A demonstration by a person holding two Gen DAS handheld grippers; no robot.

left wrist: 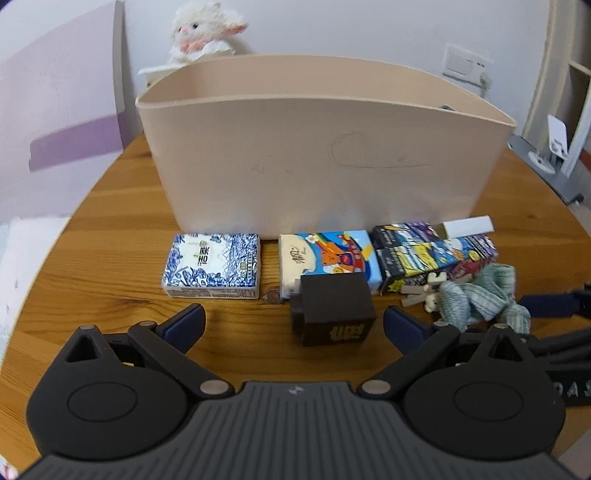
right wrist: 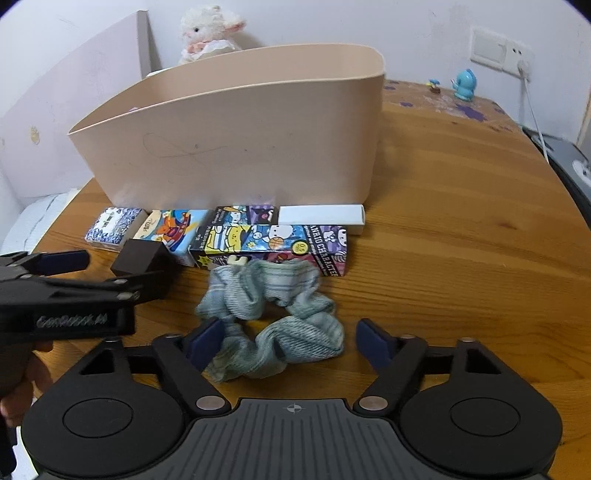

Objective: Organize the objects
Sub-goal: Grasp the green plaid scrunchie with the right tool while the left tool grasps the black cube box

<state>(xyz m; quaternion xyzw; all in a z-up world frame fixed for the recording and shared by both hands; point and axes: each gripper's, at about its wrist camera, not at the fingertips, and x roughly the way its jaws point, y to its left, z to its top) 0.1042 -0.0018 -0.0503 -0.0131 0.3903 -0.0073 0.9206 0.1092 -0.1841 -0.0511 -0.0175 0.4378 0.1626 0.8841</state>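
A beige bin (left wrist: 317, 155) stands on the wooden table (left wrist: 110, 229); it also shows in the right wrist view (right wrist: 236, 147). In front of it lie a blue-and-white tissue pack (left wrist: 212, 266), a cartoon tissue pack (left wrist: 332, 254), a Sanrio box (right wrist: 273, 245), a white box (right wrist: 321, 216), a dark brown cube (left wrist: 332, 310) and a teal scrunchie (right wrist: 273, 314). My left gripper (left wrist: 295, 325) is open, its jaws either side of the cube. My right gripper (right wrist: 291, 341) is open around the scrunchie.
A white plush lamb (right wrist: 210, 29) sits behind the bin. A blue figurine (right wrist: 464, 85) and a wall socket with a cable (right wrist: 517, 59) are at the far right. A grey stand (left wrist: 546, 158) is beyond the table's right edge.
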